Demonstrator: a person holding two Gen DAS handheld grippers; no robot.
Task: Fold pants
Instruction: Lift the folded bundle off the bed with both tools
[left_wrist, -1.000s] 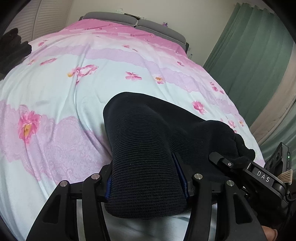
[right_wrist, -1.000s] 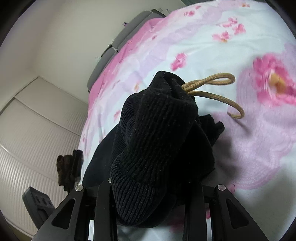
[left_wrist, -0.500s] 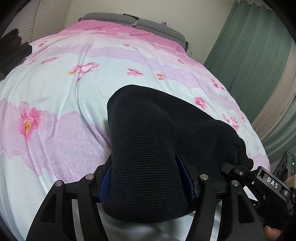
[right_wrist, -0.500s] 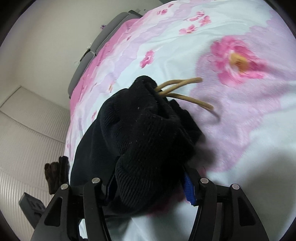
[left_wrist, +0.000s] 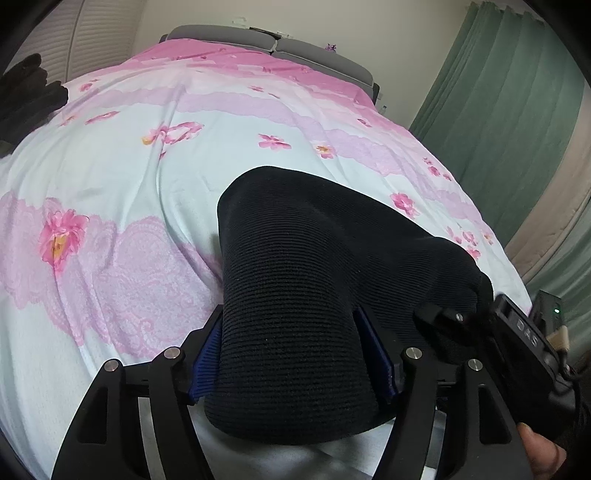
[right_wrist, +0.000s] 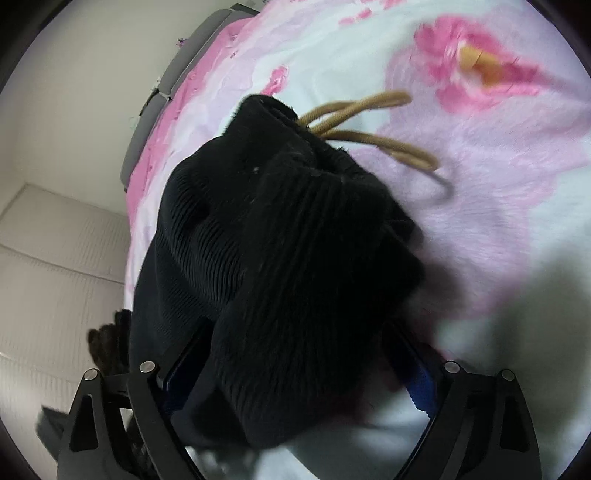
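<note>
Black ribbed pants (left_wrist: 295, 295) lie folded on the floral bedsheet (left_wrist: 129, 166). The left gripper (left_wrist: 291, 354) has been opening, its blue pads still flanking the fold. The right gripper (right_wrist: 295, 376) has just spread wide, clear of the bunched waistband with its tan drawstring (right_wrist: 369, 125).

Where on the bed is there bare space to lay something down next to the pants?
The floral bedspread is bare left of the black pants, and beyond them up to the grey headboard. Right of the pants, only past the tan drawstring. It is crowded near both claws, and a dark garment sits far left.

Pink floral bedspread (left_wrist: 155, 177) on bed w/ grey headboard (left_wrist: 314, 55); green curtains (left_wrist: 498, 110) right; cream walls (left_wrist: 406, 33).
</note>
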